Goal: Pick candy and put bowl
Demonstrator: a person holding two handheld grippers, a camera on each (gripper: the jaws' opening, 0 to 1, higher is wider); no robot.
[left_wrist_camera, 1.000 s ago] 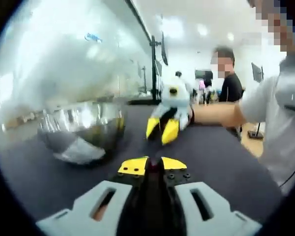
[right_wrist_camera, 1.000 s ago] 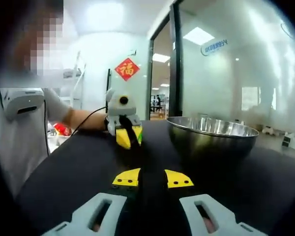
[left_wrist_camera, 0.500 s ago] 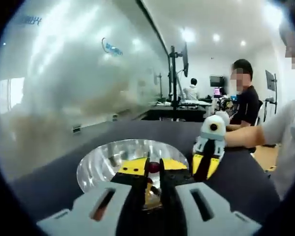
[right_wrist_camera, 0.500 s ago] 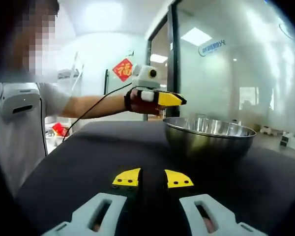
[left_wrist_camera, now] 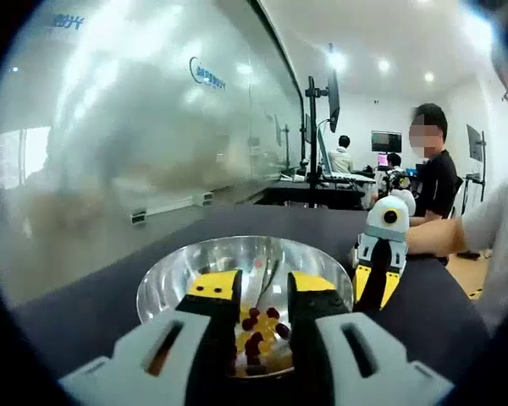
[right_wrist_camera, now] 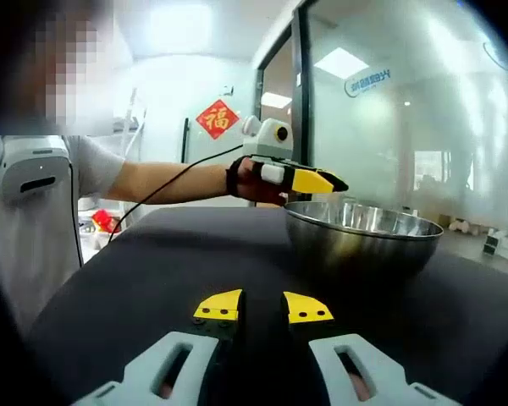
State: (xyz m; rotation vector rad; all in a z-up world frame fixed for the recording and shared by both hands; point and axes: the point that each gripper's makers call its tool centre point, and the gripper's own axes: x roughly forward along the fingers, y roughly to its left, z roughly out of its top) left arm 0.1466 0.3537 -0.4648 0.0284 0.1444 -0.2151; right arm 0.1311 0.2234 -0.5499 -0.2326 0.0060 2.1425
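In the left gripper view, the left gripper (left_wrist_camera: 264, 298) hangs over the bowl (left_wrist_camera: 165, 283), a shiny steel one standing on the dark desk (left_wrist_camera: 85, 296). Its yellow-tipped jaws are parted with a clear gap and grip nothing. Through that gap the candy (left_wrist_camera: 256, 326) shows as a small heap of dark red and yellow pieces lying on the bottom of the bowl. Just beyond the bowl's far right rim the right gripper (left_wrist_camera: 378, 283) stands with its yellow jaws pointing down at the desk. Behind it a person (left_wrist_camera: 436, 182) in a dark top sits near a monitor, and a glass wall (left_wrist_camera: 135, 127) runs along the left. In the right gripper view, the right gripper (right_wrist_camera: 263, 306) lies low over the desk (right_wrist_camera: 144, 271), its jaws nearly closed with only a narrow slit and nothing between them. The bowl (right_wrist_camera: 364, 241) stands ahead on the right, and the left gripper (right_wrist_camera: 317, 180), held in a hand (right_wrist_camera: 252, 179), reaches over its near rim.
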